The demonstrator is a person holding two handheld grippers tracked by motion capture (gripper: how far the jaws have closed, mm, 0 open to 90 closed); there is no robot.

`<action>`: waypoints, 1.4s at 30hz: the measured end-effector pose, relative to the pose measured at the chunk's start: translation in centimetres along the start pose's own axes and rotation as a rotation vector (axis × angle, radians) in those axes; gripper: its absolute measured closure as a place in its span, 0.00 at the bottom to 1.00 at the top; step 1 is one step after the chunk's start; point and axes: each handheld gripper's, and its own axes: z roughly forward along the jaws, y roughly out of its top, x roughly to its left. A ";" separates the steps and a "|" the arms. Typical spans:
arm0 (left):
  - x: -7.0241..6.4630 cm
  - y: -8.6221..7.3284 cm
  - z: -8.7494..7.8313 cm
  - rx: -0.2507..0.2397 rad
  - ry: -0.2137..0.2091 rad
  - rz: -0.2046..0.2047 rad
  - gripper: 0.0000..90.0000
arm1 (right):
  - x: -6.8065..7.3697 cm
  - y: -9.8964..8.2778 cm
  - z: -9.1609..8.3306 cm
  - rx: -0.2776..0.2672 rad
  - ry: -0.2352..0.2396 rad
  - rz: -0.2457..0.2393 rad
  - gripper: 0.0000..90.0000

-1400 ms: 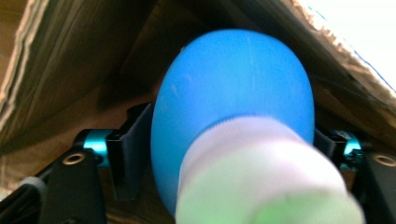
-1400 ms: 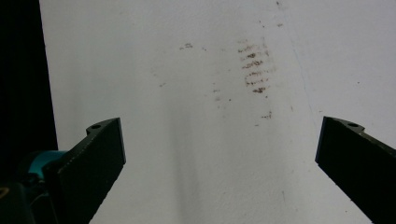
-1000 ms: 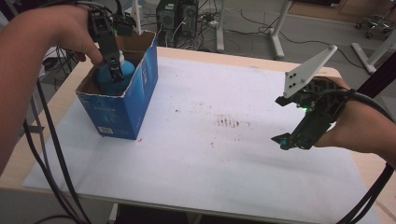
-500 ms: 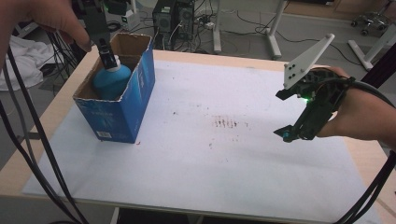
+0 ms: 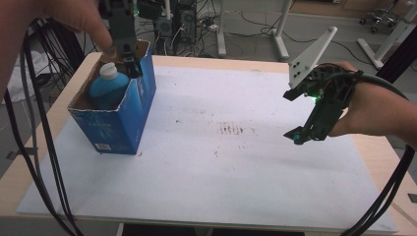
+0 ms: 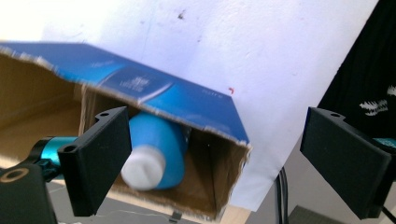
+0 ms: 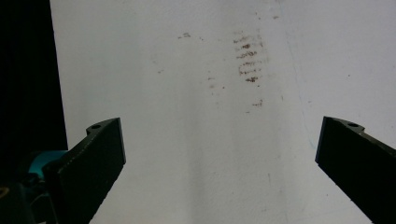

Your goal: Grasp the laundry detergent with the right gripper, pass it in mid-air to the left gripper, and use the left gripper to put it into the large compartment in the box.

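**Blue bottle lies in the box, both tools wide apart**

Blue plastic, white-capped, the bottle (image 5: 104,88) lies inside the open-topped blue cardboard box (image 5: 129,114) at the left end of the bench (image 5: 29,162). In the high view only its cap and shoulder show above the torn rim. The left gripper view shows more of it, though the near jaw cuts across its cap side.

The left tool (image 5: 129,58) hangs at the box's far rim, its upper body cut off by the top edge. Its jaws stand wide apart and grasp nothing. I cannot tell whether a jaw tip touches the cardboard.

The right tool (image 5: 301,132) hovers over the white paper sheet (image 5: 246,167), well apart from the box, jaws spread wide and empty. Faint brown smudges (image 7: 247,58) mark the sheet near it.
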 end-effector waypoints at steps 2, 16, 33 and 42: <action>-0.2 0.8 0.4 0.001 -0.005 0.019 0.09 | 0.1 0.1 -0.2 0.007 0.003 -0.002 0.01; 0.4 4.6 2.8 0.019 -0.036 0.126 0.02 | -0.5 0.1 -0.5 0.121 0.029 -0.017 0.01; 1.5 6.6 3.7 -0.036 -0.056 0.173 0.02 | -3.1 -0.5 -0.4 0.233 0.013 -0.014 0.01; 1.4 6.8 2.7 -0.054 -0.038 0.176 0.02 | -2.9 -0.7 -0.7 0.228 0.005 -0.016 0.01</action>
